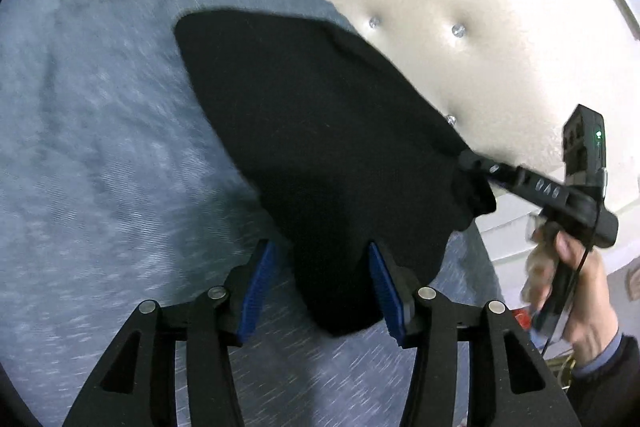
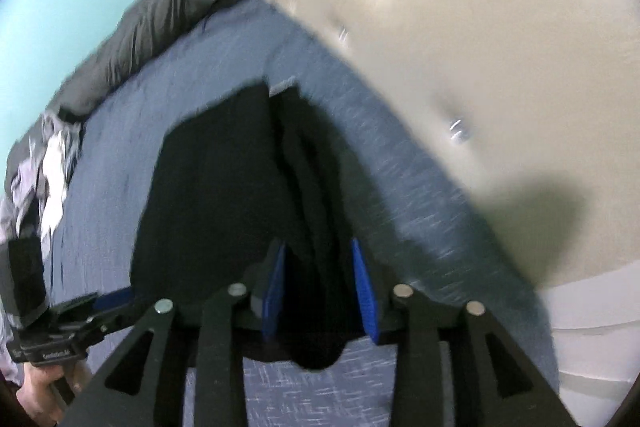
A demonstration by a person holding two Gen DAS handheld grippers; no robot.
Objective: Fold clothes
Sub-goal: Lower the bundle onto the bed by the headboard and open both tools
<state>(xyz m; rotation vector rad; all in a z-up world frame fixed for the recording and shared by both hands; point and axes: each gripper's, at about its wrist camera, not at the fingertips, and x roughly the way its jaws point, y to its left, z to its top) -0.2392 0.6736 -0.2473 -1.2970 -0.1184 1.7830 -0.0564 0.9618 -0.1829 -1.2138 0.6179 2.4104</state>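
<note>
Right claw (image 2: 318,287) grips black garment (image 2: 224,187) — blue bedsheet (image 2: 120,131) beneath.

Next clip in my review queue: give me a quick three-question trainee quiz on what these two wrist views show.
1. True or false: the black garment lies on a blue-grey bedsheet.
2. What stands beside the bed along the garment's far side? A) wooden wardrobe B) cream tufted headboard C) mirror
3. Fill in: in the left wrist view, the right gripper meets the garment at its ____ (edge/middle).

Key: 1 true; 2 B; 3 edge. The left gripper has garment cloth between its blue pads, though whether they press it is unclear.
</note>
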